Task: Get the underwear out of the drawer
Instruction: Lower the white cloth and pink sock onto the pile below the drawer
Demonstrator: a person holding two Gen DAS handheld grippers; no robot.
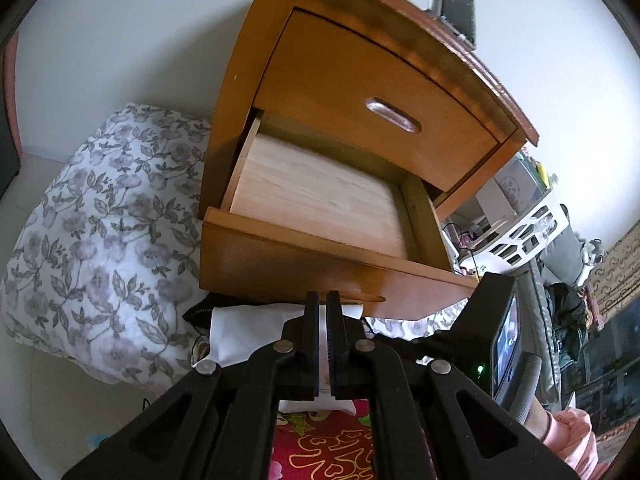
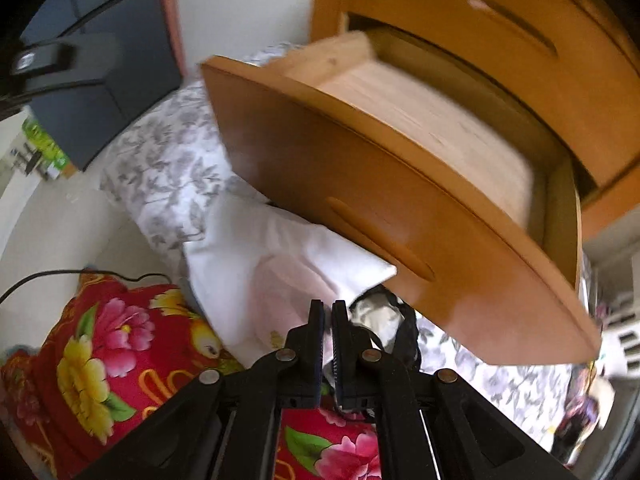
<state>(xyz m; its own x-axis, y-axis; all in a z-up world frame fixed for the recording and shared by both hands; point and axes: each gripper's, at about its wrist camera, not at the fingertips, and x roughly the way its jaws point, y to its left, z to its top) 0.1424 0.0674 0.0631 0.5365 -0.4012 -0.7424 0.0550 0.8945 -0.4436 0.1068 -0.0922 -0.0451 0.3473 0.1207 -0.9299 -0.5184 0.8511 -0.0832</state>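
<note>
The lower drawer [image 1: 320, 196] of the wooden nightstand is pulled out, and its pale bottom is bare. Below its front panel [image 2: 360, 208], a white garment [image 2: 248, 248], a pale pink one [image 2: 280, 296] and black lace underwear [image 2: 404, 332] lie piled on the bedding. My left gripper [image 1: 323, 300] hovers over the white garment [image 1: 248, 332], shut, with a thin slit showing pale cloth behind. My right gripper [image 2: 328, 308] is shut just above the pink and black pieces. Its black body [image 1: 492, 320] appears at the right of the left wrist view.
A grey floral quilt [image 1: 100, 240] lies left of the nightstand, and a red flowered blanket [image 2: 104, 352] is under the grippers. The upper drawer [image 1: 380, 112] is closed. A white basket [image 1: 524, 228] and clutter stand at the right. A pink sleeve [image 1: 568, 432] is at the lower right.
</note>
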